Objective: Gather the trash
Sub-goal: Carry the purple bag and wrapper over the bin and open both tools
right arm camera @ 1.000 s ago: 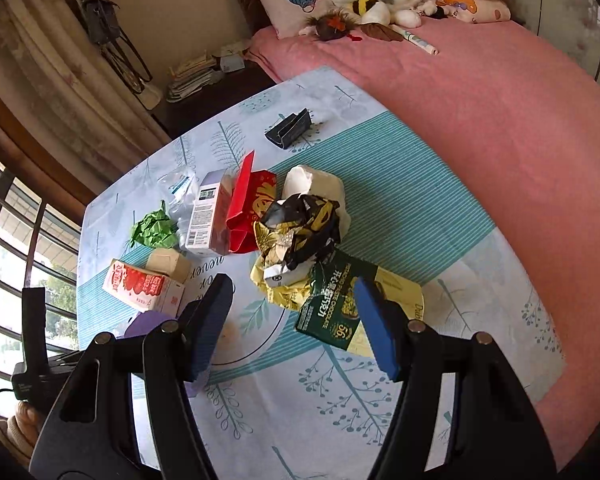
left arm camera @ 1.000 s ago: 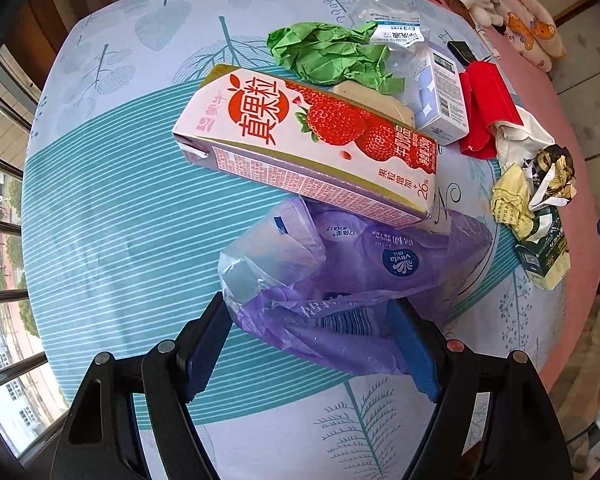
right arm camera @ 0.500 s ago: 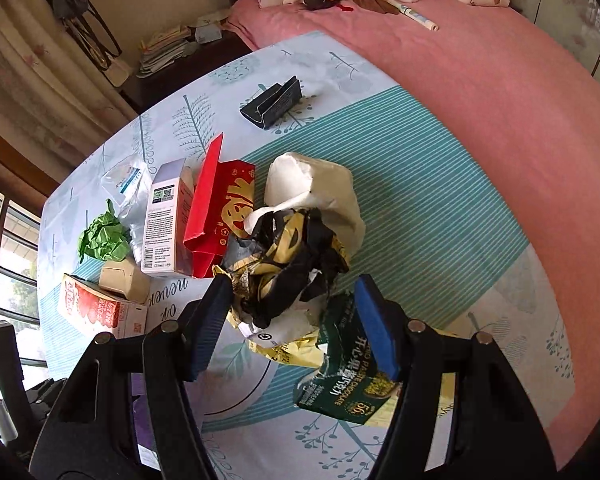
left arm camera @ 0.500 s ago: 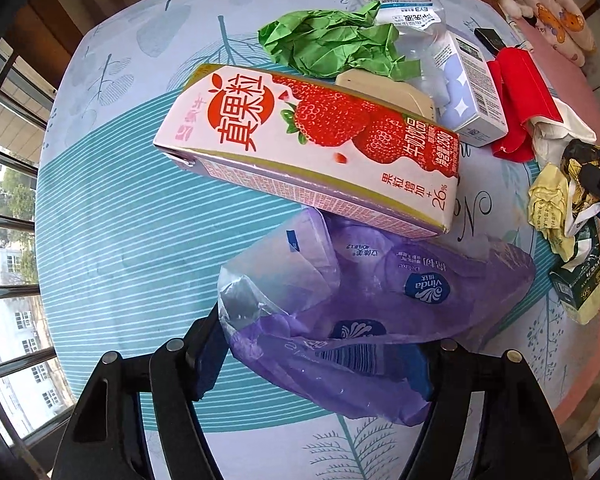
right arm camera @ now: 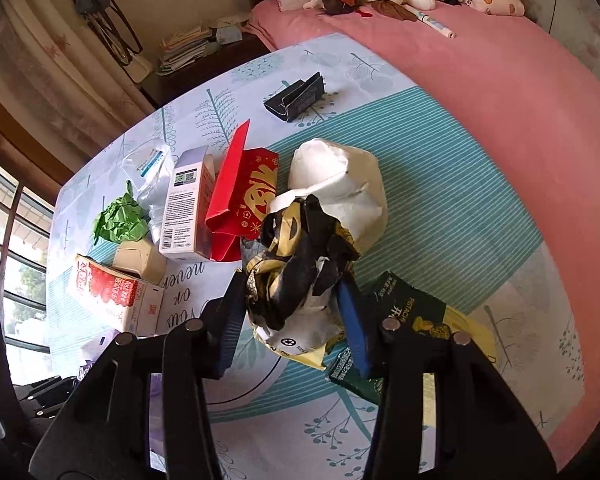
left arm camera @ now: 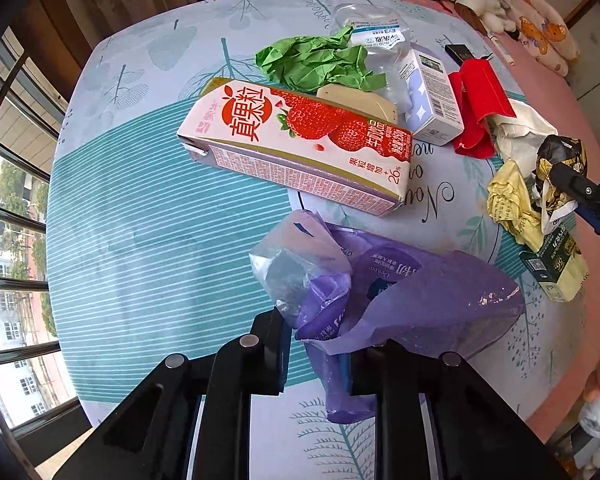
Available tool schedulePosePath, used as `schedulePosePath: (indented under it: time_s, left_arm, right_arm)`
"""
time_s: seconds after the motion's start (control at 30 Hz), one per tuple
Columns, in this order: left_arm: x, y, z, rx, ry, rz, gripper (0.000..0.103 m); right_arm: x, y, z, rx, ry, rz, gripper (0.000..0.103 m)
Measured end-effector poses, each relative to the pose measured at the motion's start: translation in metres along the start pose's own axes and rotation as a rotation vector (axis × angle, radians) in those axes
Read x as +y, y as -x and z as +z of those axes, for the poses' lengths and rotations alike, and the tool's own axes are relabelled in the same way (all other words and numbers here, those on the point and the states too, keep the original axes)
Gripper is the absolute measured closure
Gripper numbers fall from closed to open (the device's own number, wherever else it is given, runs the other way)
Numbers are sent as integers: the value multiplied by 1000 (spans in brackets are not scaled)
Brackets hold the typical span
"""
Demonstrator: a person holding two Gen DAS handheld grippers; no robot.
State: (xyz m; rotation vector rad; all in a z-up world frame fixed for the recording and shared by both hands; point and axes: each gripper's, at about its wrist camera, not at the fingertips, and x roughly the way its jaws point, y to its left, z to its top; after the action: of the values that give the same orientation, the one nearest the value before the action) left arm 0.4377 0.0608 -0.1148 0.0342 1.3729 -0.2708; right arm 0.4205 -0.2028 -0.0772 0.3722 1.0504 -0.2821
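My left gripper (left arm camera: 320, 344) is shut on the rim of a purple plastic bag (left arm camera: 400, 292) and holds its mouth up off the table. My right gripper (right arm camera: 292, 320) has its jaws around a crumpled black, gold and white wrapper (right arm camera: 300, 264), pads touching both sides. That wrapper also shows in the left wrist view (left arm camera: 556, 172) with a right finger on it. A strawberry milk carton (left arm camera: 300, 144) lies beside the bag. A yellow wrapper (left arm camera: 508, 196) and a green pistachio box (right arm camera: 404, 320) lie under the wrapper.
On the leaf-print table (left arm camera: 140, 220) lie green crumpled paper (left arm camera: 316, 62), a beige block (left arm camera: 360, 100), a white and purple box (right arm camera: 186, 204), a red envelope (right arm camera: 244, 192), a white paper wad (right arm camera: 340, 184), a clear bag (left arm camera: 372, 36) and a black holder (right arm camera: 296, 98). A pink bed (right arm camera: 500, 92) lies beyond.
My left gripper has closed on the purple bag and lifted its rim. My right gripper has moved down and forward over the black and gold wrapper and closed around it.
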Motion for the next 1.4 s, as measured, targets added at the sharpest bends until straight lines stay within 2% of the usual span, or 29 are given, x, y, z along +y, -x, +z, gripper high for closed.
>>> schedulePosePath:
  time_s: [0.23,0.4,0.57,0.77,0.9,1.1,1.2,1.4]
  left_arm:
    - [-9,62,-28,-144,-17,16,85]
    - [-20,119,-63,-229,-27,52,85]
    - [-49,165,-122,-299,24,78,85]
    - [-100,200,-210,-355,65,104,85]
    - [-134,214,-269,-376,82,118,85]
    - [-180,220,-350,-358,79,140,85]
    - [-193,217,-379,-321,68,149,85]
    - [-197,195,-409,-254,50,156,85]
  right_arm:
    - [-7,53,-11,-95,-32,116,62]
    - [-15,99,-30,-127,-15,207,62]
    - [-30,148,-64,-133,50,296,62]
    - [-63,210,-130,-108,169,361,62]
    - [-95,243,-177,-76,214,384,62]
    - [-142,280,-245,-16,259,389,62]
    - [-160,288,-276,24,276,384,62]
    - [-185,281,-328,107,266,373,62]
